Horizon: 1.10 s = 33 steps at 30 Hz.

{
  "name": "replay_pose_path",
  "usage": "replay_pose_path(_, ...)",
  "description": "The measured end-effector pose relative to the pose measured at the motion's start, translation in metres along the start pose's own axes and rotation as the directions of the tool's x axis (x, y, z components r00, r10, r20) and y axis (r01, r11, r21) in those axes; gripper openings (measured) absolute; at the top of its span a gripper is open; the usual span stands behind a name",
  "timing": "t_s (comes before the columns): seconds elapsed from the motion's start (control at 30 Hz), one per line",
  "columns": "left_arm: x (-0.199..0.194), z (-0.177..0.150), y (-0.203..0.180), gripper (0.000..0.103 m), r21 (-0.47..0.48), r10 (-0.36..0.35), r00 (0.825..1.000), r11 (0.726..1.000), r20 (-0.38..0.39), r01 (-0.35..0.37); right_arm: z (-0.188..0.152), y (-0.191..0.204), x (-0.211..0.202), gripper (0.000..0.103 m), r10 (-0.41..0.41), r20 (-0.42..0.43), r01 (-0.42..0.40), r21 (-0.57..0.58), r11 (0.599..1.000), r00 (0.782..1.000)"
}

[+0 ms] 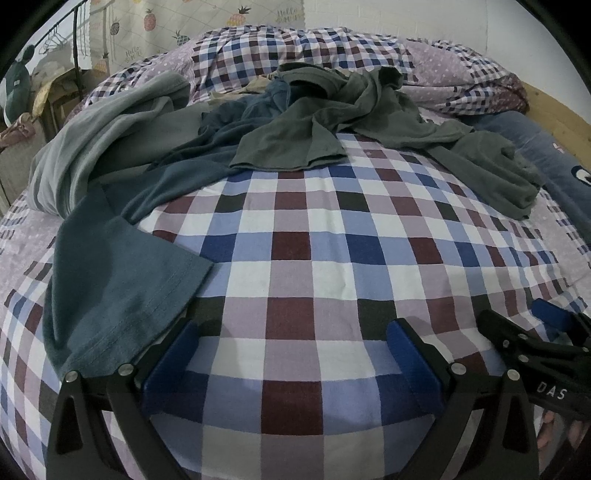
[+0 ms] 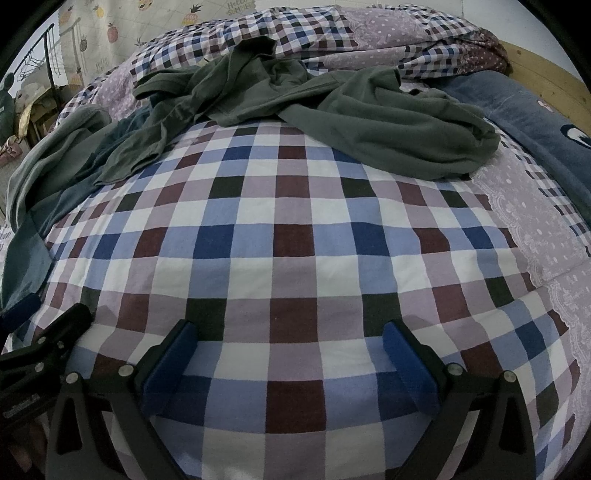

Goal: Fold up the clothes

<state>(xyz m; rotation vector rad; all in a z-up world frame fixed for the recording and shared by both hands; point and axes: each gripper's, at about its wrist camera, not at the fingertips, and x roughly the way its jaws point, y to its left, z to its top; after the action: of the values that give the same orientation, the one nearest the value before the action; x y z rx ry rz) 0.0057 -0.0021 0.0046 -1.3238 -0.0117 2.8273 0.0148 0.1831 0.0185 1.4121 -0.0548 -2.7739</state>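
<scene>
A heap of clothes lies across the far part of the checked bedspread (image 1: 306,258). A teal T-shirt (image 1: 118,280) trails from the heap toward me, its hem touching my left gripper's left finger. An olive green garment (image 1: 332,122) (image 2: 388,129) sprawls over the middle and right. A grey-green garment (image 1: 103,140) is bunched at the left. My left gripper (image 1: 291,332) is open above bare bedspread, holding nothing. My right gripper (image 2: 290,332) is open too, over bare checks (image 2: 295,229), nothing between its pads. The right gripper (image 1: 546,332) shows at the left wrist view's right edge.
A rumpled checked and dotted duvet (image 1: 295,48) is piled at the back. A blue blanket (image 2: 535,122) lies along the wooden bed frame (image 2: 554,70) at the right. A clothes rack (image 1: 66,44) and a pineapple-print curtain (image 1: 166,26) stand at the far left.
</scene>
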Motion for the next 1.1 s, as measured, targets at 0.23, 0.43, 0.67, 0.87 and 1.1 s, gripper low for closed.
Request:
replay_pose_path(0.23, -0.004, -0.002, 0.001, 0.103, -0.003, -0.013, 1.0, 1.0, 0.006, 0.013, 0.001, 0.0, 0.0, 0.103, -0.001, 0.0, 0.001, 0.0, 1.0, 1.0)
replay_pose_path(0.43, -0.005, -0.002, 0.001, 0.103, -0.003, -0.014, 1.0, 1.0, 0.008, 0.014, 0.0, 0.001, 0.001, 0.103, -0.001, 0.0, 0.001, 0.0, 1.0, 1.0)
replay_pose_path(0.67, -0.007, -0.001, 0.003, 0.101, -0.016, -0.021, 1.0, 1.0, 0.016, 0.021, 0.002, 0.002, 0.004, 0.103, -0.012, -0.003, 0.012, -0.004, 1.0, 1.0)
replay_pose_path(0.87, -0.009, -0.002, 0.008, 0.086, -0.043, -0.012, 1.0, 0.999, 0.027, 0.014, 0.002, 0.002, 0.004, 0.103, -0.005, -0.003, 0.005, -0.001, 1.0, 1.0)
replay_pose_path(1.1, -0.013, -0.002, 0.019, 0.057, -0.092, -0.016, 0.999, 0.996, 0.037, 0.02, 0.001, 0.001, 0.003, 0.103, 0.0, -0.001, 0.0, 0.001, 1.0, 1.0)
